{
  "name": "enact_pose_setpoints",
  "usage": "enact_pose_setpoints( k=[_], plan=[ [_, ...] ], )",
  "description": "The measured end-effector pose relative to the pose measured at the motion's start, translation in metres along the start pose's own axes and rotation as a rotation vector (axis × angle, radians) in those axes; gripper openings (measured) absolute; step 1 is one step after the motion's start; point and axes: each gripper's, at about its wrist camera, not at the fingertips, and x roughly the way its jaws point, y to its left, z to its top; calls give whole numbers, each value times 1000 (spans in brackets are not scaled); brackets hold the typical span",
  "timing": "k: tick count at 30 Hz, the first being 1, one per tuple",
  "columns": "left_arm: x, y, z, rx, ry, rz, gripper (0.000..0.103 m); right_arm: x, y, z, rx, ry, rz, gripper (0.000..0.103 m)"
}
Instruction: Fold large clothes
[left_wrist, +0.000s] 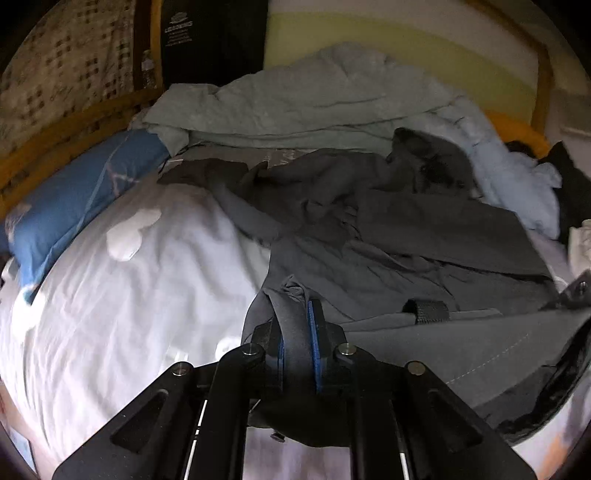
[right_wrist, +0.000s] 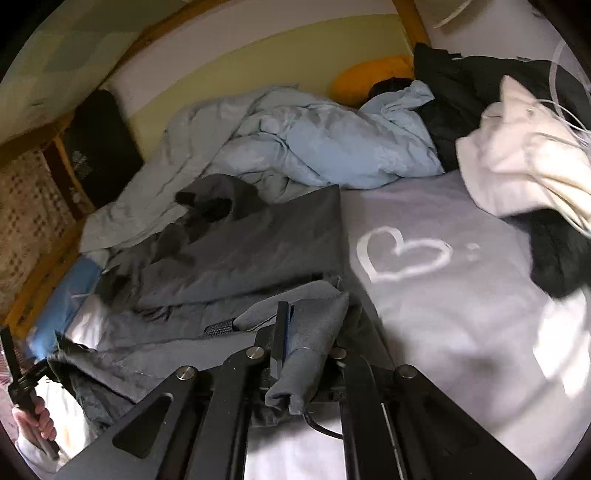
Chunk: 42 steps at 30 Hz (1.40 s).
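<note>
Both tongs, left (left_wrist: 297, 325) and right (right_wrist: 291, 325), pinch the near hem of our grey coat (left_wrist: 424, 229), which sprawls across the bed (right_wrist: 443, 295), so we can lift that edge evenly to fold.

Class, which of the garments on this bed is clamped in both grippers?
The dark grey garment; the pale blue and cream ones lie untouched.
</note>
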Motion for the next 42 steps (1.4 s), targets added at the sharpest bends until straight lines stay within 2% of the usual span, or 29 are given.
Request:
enact_pose_setpoints(
  k=[3,7,10,11,12,14,16,17,18,19,20,22,24,25,27,30,32,33,35,37,39,40,42],
  plan=[
    [36,1,9,-24,41,1,13,45,-1,10,-11,30,-32,6],
    [67,3,7,-26,60,9,24,91,-12,5,-21,70,-61,7],
    [70,7,9,-68,65,-12,35,119,-22,1,-2,148,-52,14],
    [65,8,10,-70,44,-16,50,121,-23,1,2,159,-50,15],
    [57,8,10,-62,9,4,71,120,-23,2,8,157,-52,15],
    [41,8,10,-24,-90,60,88,113,-24,4,25,145,-62,19],
    [28,11,13,-10,-147,91,88,102,-23,6,38,117,-50,29],
    [23,13,15,-18,-160,75,88,96,-22,7,41,100,-48,43],
    [15,15,17,-31,-182,39,88,88,-22,8,45,75,-61,63],
    [6,16,19,-37,-208,3,88,80,-21,10,51,40,-73,71],
    [-3,14,18,-28,-234,-26,88,72,-20,11,54,5,-94,84],
    [-25,2,14,41,-295,-32,88,54,-19,14,52,-64,-128,86],
    [-43,-21,1,166,-369,66,88,41,-19,16,41,-88,-145,86],
    [-48,-31,-6,217,-388,91,88,31,-19,15,39,-99,-140,86],
    [-61,-48,-16,294,-399,33,88,20,-16,13,31,-83,-94,86],
    [-79,-73,-36,364,-430,-21,88,16,9,3,-48,30,-22,86],
    [-81,-90,-46,395,-421,-11,88,31,36,-9,-149,151,-46,86],
    [-80,-98,-51,405,-418,11,88,37,50,-18,-206,195,-16,86],
    [-81,-112,-59,428,-415,-16,88,48,73,-37,-290,252,16,86],
    [-80,-122,-66,458,-398,-45,88,64,93,-56,-374,320,0,86],
    [-75,-128,-71,473,-373,-69,88,77,101,-67,-423,326,-44,86],
    [-70,-131,-72,471,-354,-76,88,86,102,-67,-433,302,-79,86],
    [-63,-136,-77,461,-302,-106,88,98,92,-51,-372,230,-114,86]
  ],
)
